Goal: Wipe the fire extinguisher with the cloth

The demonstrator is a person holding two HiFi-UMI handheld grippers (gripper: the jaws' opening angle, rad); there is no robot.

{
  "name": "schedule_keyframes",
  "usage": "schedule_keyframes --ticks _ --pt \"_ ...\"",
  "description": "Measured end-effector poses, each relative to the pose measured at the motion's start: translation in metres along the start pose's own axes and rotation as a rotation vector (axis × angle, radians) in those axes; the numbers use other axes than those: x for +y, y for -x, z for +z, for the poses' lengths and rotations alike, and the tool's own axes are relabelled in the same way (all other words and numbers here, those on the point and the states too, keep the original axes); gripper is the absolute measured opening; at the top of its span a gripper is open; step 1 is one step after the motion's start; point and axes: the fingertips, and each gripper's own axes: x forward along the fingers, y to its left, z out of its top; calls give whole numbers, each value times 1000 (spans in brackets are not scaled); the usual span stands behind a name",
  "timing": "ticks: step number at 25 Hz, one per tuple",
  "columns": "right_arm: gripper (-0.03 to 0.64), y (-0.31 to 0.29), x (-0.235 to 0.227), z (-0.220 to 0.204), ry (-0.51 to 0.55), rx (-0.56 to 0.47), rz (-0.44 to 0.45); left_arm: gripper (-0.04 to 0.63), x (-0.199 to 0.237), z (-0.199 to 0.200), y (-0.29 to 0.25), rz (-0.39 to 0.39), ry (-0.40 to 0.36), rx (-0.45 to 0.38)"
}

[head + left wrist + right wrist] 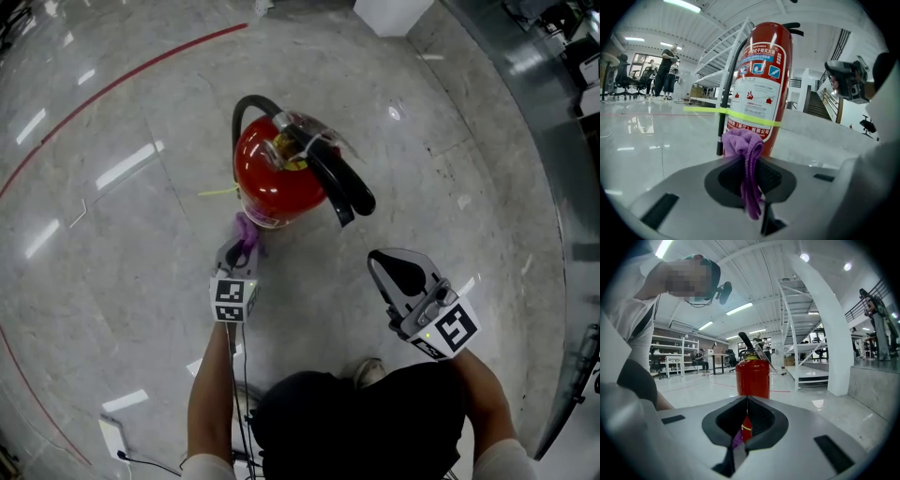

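Left tongs (242, 246): clamped on a purple cloth (246, 228); in the left gripper view the tongs (750, 173) pinch its middle, with one bunch above the jaws and a tail hanging below.
Cloth position (745, 145): at the lower front of the fire extinguisher (761, 79), on the side facing the person; actual contact cannot be confirmed.
Fire extinguisher (275, 178): red cylinder, upright on the floor (112, 234), directly ahead of both tongs.
Hose (246, 108): black, arches from the extinguisher top and runs down its side (729, 84).
Levers (342, 183): black, on the extinguisher top, pointing toward the right tongs.
Strap (731, 115): yellow-green, wrapped around the extinguisher and hose, just above the cloth.
Right tongs (394, 270): jaws together, nothing between them; held apart from the extinguisher, off its right side.
Right gripper view: the tongs (746, 420) point level at the extinguisher (752, 376), which is well clear of the tips.
Red line (122, 82): curved floor marking, well beyond the extinguisher on its left.
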Motion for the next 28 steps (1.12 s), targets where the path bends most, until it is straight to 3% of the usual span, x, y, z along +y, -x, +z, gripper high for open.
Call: schedule_keyframes --ticks 4,14,19,28 --pt "17 -5 2 -1 -11 -13 11 49 5 2 11 18 22 2" --pt "17 -11 2 -1 -72 -72 33 49 14 41 60 67 -45 -53" --pt "17 -21 11 4 -128 -120 41 49 25 102 108 114 -95 -147" --pt "17 -13 32 80 -164 -137 29 49 -20 251 203 203 -53 -286"
